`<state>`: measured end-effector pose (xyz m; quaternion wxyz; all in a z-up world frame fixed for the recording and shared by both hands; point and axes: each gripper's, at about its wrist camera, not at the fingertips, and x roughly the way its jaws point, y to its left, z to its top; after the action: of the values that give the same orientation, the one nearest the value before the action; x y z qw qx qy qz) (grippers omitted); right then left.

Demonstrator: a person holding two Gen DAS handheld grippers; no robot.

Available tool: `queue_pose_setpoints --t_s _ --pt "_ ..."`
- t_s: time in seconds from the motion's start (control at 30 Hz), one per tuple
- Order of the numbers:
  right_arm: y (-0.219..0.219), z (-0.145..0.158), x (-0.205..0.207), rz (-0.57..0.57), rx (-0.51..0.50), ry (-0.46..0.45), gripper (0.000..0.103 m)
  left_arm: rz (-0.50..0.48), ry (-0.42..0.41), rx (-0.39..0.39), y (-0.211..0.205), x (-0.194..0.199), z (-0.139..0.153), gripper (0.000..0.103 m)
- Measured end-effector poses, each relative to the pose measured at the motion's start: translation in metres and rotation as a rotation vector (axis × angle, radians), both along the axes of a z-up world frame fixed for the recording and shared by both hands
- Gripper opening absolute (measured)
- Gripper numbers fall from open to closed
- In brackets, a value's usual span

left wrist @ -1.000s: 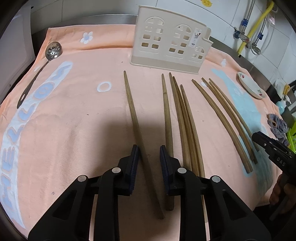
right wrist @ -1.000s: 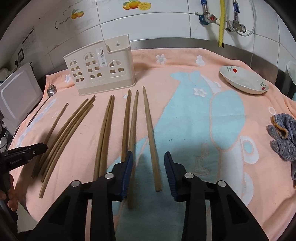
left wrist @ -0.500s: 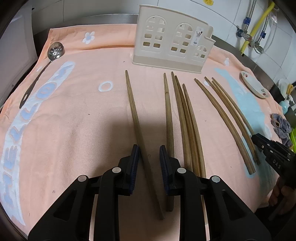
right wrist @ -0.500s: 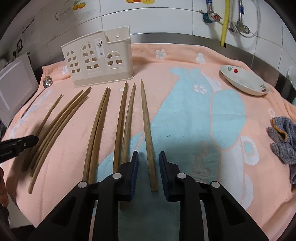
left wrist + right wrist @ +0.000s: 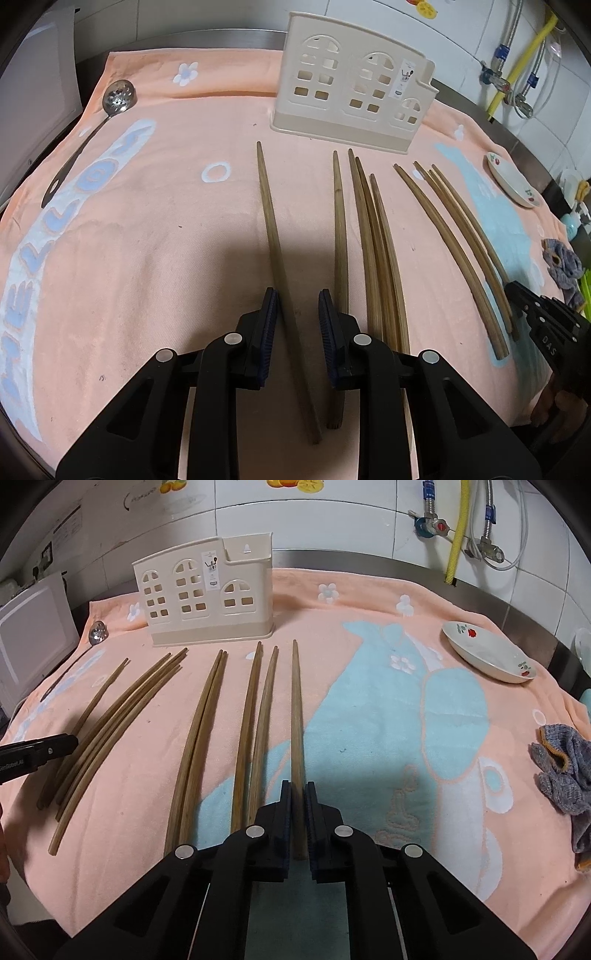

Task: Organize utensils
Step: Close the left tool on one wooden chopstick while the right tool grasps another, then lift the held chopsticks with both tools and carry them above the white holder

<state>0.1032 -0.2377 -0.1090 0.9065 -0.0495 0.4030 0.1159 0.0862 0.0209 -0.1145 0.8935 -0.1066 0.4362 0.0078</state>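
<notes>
Several long wooden chopsticks lie side by side on a peach towel (image 5: 155, 258). My left gripper (image 5: 297, 295) straddles the leftmost chopstick (image 5: 269, 221); its jaws are closing, the left pad close against the stick and the right pad still apart. My right gripper (image 5: 298, 786) is shut on the rightmost chopstick (image 5: 296, 709), which still rests on the towel. A cream utensil holder (image 5: 351, 92) with window cut-outs stands upright at the back (image 5: 207, 594). Each gripper's tip shows at the edge of the other's view: the right gripper (image 5: 535, 310), the left gripper (image 5: 55, 744).
A slotted metal spoon (image 5: 118, 98) lies at the towel's far left. A small white dish (image 5: 487, 653) sits at the back right and a grey cloth (image 5: 561, 771) at the right edge. A white board (image 5: 33, 635) leans on the left; pipes run along the tiled wall.
The right gripper's jaws have come together onto the rightmost chopstick. The left gripper has stayed over the leftmost chopstick with its gap almost the same.
</notes>
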Motion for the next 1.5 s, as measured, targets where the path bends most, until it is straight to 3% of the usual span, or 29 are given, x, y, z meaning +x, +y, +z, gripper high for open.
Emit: queue_pose_setpoints --t_s 0.17,0.3,0.7,0.9,1.17,1.5 --pt "0.0 0.001 -0.003 0.006 0.009 -0.005 0.007 0.016 0.004 -0.011 0.008 0.0 -0.001 0.008" --pt "0.0 0.002 -0.005 0.008 0.017 -0.005 0.007 0.0 0.014 0.058 0.0 0.001 0.0 0.009" --pt "0.001 0.002 -0.007 -0.001 0.029 -0.009 0.007 -0.021 0.01 0.019 0.006 -0.003 0.001 0.006" --pt "0.004 0.031 -0.017 0.005 0.022 -0.094 0.007 -0.049 -0.032 0.016 0.01 -0.011 0.017 0.006" --pt "0.011 0.082 -0.023 0.035 0.043 -0.222 0.007 -0.099 -0.156 0.042 0.012 -0.019 0.06 0.006" --pt "0.021 0.139 0.004 0.122 0.081 -0.267 0.007 -0.151 -0.23 0.06 0.017 -0.004 0.098 0.006"
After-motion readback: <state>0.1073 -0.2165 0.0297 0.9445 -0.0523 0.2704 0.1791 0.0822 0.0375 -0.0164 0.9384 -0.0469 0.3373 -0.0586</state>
